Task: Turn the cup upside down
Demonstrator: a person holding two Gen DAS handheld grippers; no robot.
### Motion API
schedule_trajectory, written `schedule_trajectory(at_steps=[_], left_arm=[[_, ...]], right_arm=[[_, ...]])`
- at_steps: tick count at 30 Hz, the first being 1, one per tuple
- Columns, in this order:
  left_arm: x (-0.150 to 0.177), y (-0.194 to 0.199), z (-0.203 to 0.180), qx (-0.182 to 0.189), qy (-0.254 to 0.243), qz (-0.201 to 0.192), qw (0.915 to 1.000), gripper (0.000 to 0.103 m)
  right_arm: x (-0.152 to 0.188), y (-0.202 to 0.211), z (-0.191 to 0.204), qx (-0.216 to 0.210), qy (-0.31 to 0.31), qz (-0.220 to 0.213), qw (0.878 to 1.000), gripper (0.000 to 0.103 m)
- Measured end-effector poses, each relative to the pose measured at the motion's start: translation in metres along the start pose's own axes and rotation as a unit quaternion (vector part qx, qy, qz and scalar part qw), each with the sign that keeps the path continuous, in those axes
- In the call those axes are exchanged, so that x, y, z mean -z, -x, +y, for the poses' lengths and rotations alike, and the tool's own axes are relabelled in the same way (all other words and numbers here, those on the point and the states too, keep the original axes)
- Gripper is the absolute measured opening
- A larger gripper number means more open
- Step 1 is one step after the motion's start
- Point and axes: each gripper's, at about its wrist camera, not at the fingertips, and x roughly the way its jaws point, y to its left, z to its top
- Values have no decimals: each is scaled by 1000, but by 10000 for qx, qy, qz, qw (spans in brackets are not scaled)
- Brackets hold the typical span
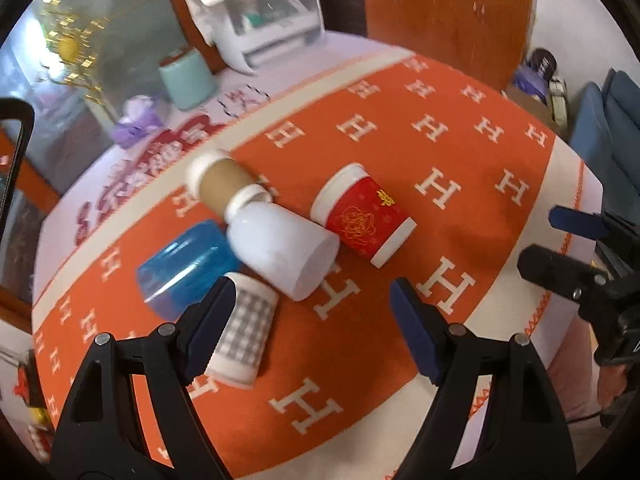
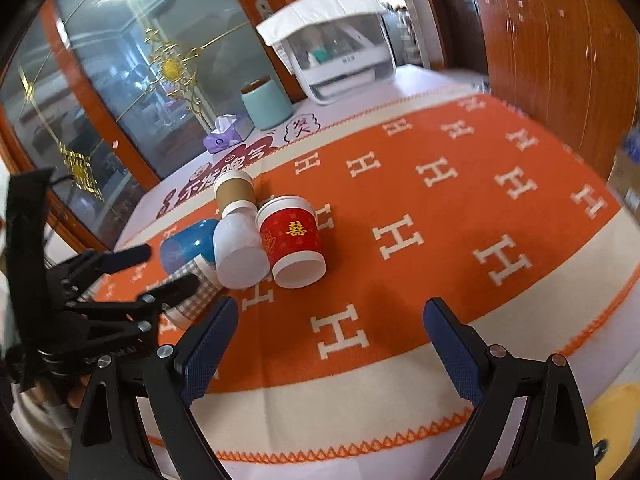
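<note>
— When you looked at the table, what did the cups look like?

— Five cups were bunched up on the orange cloth (image 2: 440, 208) with white H letters. The red paper cup (image 2: 291, 240) had gold marks and white bands at both ends. It looked tipped over, with its round white end facing us. A plain white cup (image 2: 239, 246) touched it, tipped the same way. Behind them sat a brown cup (image 2: 235, 190). A blue cup (image 2: 186, 246) and a gray checked cup (image 2: 192, 292) lay beside the white one.

— Where were the grippers?

— The right gripper (image 2: 328, 340) was spread wide and held nothing. The red cup was in front of it, a bit to the left, not touching. The left gripper (image 1: 312, 332) was spread wide too, with nothing in it. Its left finger (image 1: 208, 328) covered part of the checked cup (image 1: 244, 340), but I could not tell if they touched. The red cup (image 1: 366, 218) lay ahead of it, apart.

— Anything else?

— A mint green cup (image 2: 267, 104) and a purple tissue box (image 2: 224, 136) sat far back.
</note>
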Motion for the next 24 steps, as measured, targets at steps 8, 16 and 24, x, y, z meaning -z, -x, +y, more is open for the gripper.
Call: schedule_trajectory(at_steps=[8, 16, 24], left_arm=[[-5, -19, -3, 209, -7, 204, 9996, 77], [7, -16, 12, 56, 44, 339, 9994, 77], [15, -13, 25, 50, 214, 367, 9991, 77]], right_arm=[[-35, -71, 6, -273, 131, 678, 9972, 90], [-54, -122, 29, -506, 354, 1079, 9922, 87], [-57, -172, 41, -634, 507, 1519, 9851, 79]])
